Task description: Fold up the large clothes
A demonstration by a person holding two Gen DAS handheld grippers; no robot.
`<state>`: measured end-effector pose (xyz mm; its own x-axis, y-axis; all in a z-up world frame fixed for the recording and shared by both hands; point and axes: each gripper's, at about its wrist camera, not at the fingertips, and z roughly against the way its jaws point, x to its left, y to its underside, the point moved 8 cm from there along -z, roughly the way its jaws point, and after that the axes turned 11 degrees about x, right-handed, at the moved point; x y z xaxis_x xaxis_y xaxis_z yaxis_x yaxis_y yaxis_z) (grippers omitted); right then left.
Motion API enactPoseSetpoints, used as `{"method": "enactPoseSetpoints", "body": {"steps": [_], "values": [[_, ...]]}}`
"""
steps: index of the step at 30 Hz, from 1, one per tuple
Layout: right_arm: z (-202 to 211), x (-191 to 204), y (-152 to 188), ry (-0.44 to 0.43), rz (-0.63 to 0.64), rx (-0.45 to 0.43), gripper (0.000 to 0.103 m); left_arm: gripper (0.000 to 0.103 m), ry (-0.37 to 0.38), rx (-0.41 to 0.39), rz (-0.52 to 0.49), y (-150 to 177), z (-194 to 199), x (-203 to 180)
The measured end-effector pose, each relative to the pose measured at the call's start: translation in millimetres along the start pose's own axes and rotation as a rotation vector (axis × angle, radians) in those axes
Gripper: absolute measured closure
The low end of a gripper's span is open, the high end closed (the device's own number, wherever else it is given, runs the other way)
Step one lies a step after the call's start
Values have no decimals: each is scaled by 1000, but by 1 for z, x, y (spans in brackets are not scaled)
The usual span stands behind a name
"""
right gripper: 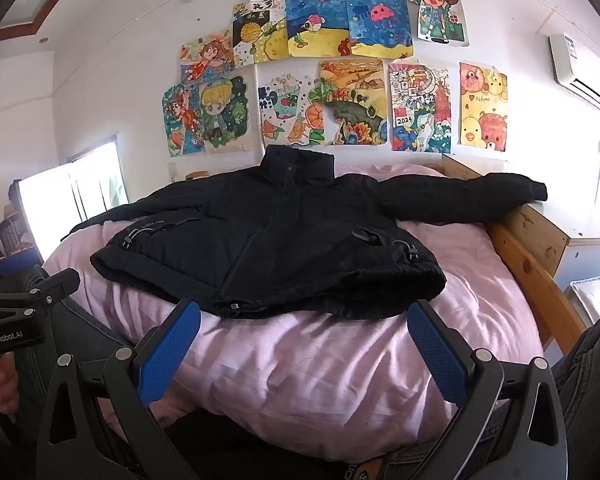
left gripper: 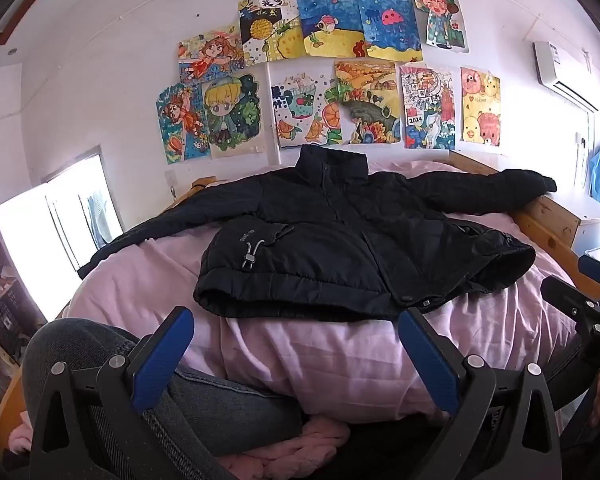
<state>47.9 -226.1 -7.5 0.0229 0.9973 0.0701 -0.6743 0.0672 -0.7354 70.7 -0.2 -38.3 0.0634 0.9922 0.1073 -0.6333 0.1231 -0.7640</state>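
Fingers on both grippers are spread wide with nothing between them. On the left gripper (left gripper: pixel 296 354) the blue pads (left gripper: pixel 162 360) frame only pink bedding, and the right gripper (right gripper: pixel 304 348) shows the same, its pads (right gripper: pixel 440 352) clear of any cloth.

Ahead of both lies a black padded jacket (right gripper: pixel 276 236), front side up on the pink duvet (right gripper: pixel 300 364) of a wooden-framed bed (right gripper: pixel 532 248). Its collar points toward the far wall and its hem (left gripper: pixel 300 304) lies nearest the grippers, just beyond the fingertips. Both sleeves are stretched out sideways, and the sleeve on the right (right gripper: pixel 468 196) rests its cuff on the bed rail.

Folding looks not yet begun, since the jacket is laid flat and unfolded. A likely first move is bringing a sleeve across the chest, which calls for reaching well forward and closing on the cuff or shoulder.

Both grippers tilt gently downward, side by side, held low near the person's knees (left gripper: pixel 112 360).
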Motion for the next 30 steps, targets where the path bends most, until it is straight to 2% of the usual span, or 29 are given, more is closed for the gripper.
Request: {"method": "enactPoseSetpoints", "body": {"steps": [30], "values": [[0, -6, 3, -4, -11, 0, 1, 0, 2, -8, -6, 3, 0, -4]]}}
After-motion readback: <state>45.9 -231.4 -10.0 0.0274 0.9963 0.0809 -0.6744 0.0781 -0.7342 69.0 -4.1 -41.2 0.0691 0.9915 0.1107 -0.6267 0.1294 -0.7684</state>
